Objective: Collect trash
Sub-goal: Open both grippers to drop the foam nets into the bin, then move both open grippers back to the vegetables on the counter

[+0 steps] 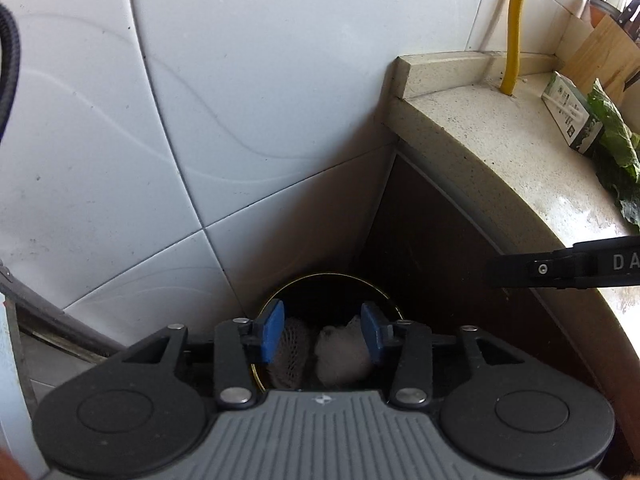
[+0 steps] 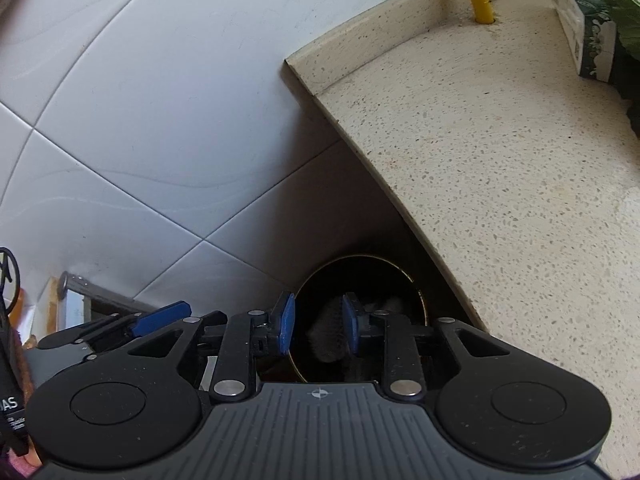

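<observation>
Left wrist view: bin (image 1: 384, 294) holds white wad (image 1: 340, 356), foam netting (image 1: 292, 346); both grippers' jaws apart, empty.

The left gripper (image 1: 323, 330) points down over a dark round bin (image 1: 384, 296) with a thin gold rim, its blue pads (image 1: 272, 330) spread apart with nothing between them. Below the gap, inside the bin, lie a crumpled white wad (image 1: 340, 356) and, to its left, a piece of foam netting (image 1: 294, 350). Ahead of the claw rises a white tiled wall (image 1: 200, 100). To the right and further ahead runs a speckled stone counter (image 1: 500, 148), with a yellow hose (image 1: 516, 32) standing at its back edge, a green-and-white carton (image 1: 570, 114) and leafy greens (image 1: 616, 140) beside it. Part of the right gripper (image 1: 568, 266) juts in from the right, over the counter edge.
</observation>
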